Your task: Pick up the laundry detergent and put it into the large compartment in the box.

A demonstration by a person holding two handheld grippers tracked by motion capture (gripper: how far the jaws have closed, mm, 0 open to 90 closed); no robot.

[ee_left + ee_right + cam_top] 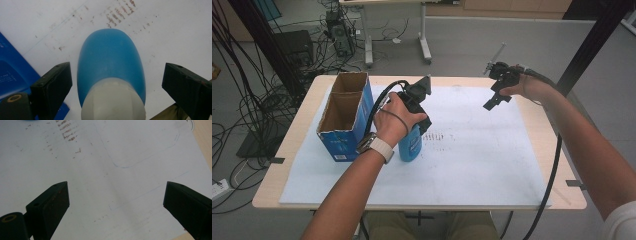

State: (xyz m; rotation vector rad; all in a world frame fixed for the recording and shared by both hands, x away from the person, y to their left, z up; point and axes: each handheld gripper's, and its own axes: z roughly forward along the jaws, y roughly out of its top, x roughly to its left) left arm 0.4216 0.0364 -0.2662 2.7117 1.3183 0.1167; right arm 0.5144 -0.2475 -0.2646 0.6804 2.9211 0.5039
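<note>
Plastic of the smooth blue bottle with white cap (111, 72), standing on the worktop (492, 165) beside the blue cardboard box (343, 120), seems stiff but slippery, so my wide-open, empty left gripper (115, 82) should clamp the narrower cap end.

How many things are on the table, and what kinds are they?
Blue bottle with a white cap: 1
Blue cardboard box, open at the top: 1
White sheet covering the table: 1
Total: 3
</note>
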